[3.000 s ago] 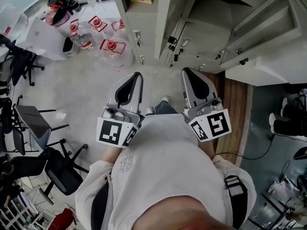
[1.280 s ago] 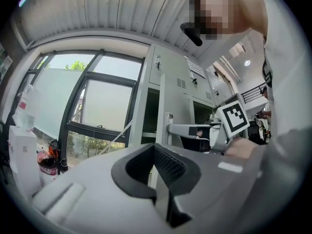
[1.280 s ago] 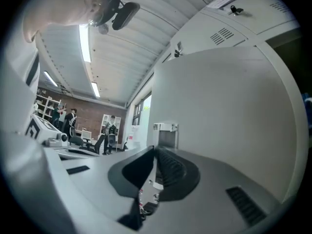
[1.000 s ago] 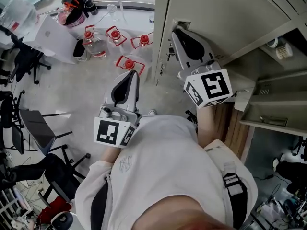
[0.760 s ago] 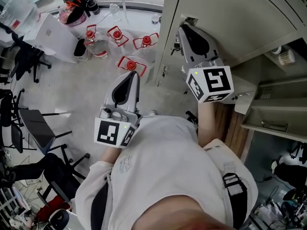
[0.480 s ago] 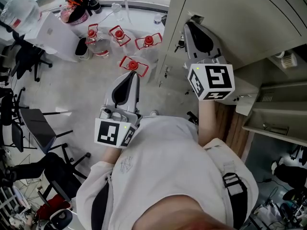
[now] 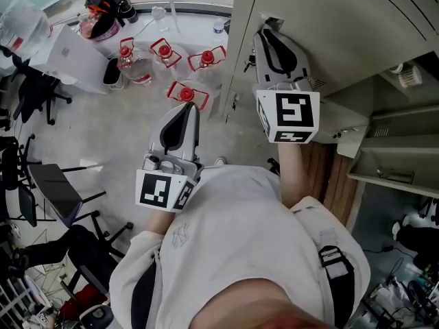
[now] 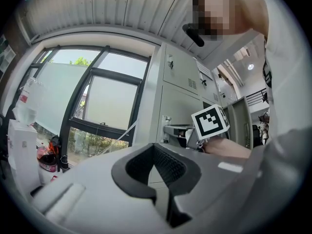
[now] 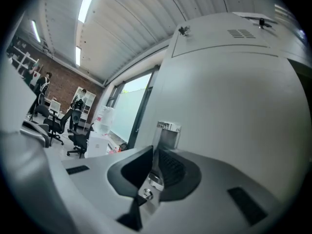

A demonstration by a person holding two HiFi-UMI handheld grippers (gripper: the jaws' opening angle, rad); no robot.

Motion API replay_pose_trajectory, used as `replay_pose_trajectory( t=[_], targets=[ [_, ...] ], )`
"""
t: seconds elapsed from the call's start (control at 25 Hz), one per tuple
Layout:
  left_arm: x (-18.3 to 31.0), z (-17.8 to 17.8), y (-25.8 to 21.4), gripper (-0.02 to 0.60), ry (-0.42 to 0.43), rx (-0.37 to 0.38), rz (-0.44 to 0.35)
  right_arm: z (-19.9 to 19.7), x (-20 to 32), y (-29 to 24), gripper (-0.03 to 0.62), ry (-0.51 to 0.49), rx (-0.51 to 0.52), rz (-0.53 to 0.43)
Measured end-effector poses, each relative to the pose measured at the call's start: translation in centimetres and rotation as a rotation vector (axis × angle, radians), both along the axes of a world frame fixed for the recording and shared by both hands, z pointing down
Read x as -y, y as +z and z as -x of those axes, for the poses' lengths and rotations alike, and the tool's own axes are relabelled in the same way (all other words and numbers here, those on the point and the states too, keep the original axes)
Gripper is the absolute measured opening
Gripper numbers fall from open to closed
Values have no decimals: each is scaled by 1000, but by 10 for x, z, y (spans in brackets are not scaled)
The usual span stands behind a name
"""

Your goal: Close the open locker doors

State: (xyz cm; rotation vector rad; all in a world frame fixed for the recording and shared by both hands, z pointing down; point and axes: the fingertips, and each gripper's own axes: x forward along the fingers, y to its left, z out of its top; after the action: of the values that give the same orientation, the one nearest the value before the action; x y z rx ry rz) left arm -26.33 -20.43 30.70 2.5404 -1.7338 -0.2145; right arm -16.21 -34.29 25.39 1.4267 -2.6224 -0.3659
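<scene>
A tall grey locker door (image 7: 329,19) fills the upper right of the head view. My right gripper (image 7: 264,29) is raised against its left edge, by the latch. In the right gripper view the door (image 9: 234,91) spreads to the right. A metal edge strip with the latch (image 9: 168,130) runs between the jaws of my right gripper (image 9: 155,152), which is shut on it. My left gripper (image 7: 188,107) hangs low in front of the person's body, apart from the lockers. It is shut with nothing in it, as the left gripper view (image 8: 155,150) also shows.
Several water jugs with red caps (image 7: 180,93) stand on the floor left of the lockers. Office chairs (image 7: 62,190) and a white box (image 7: 68,53) are at the left. Open locker compartments (image 7: 398,149) lie to the right, above a wooden floor strip (image 7: 336,184).
Three seconds ago both grippers hung side by side below open lockers. The right gripper has since risen to the door's edge and stayed there for the last second. The left has held still.
</scene>
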Motion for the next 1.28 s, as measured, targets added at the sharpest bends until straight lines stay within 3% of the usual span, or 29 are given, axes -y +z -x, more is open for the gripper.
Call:
replay_pose_trajectory(
  t=[0.24, 0.56, 0.8, 1.04, 1.28],
  targets=[
    [-1, -4, -1, 2, 21, -3, -1, -9, -14, -4, 23, -2, 51, 3],
    [0, -50, 0, 2, 124, 14, 0, -57, -94, -18, 15, -141, 235, 3],
    [-9, -118, -6, 2, 230, 26, -11, -120, -150, -8, 14, -107, 285, 27],
    [-33, -209, -10, 2, 364, 23, -16, -193, -192, 0, 12, -54, 325, 35],
    [-66, -303, -8, 2, 507, 12, -21, -282, -234, 4, 12, 79, 313, 16]
  ],
)
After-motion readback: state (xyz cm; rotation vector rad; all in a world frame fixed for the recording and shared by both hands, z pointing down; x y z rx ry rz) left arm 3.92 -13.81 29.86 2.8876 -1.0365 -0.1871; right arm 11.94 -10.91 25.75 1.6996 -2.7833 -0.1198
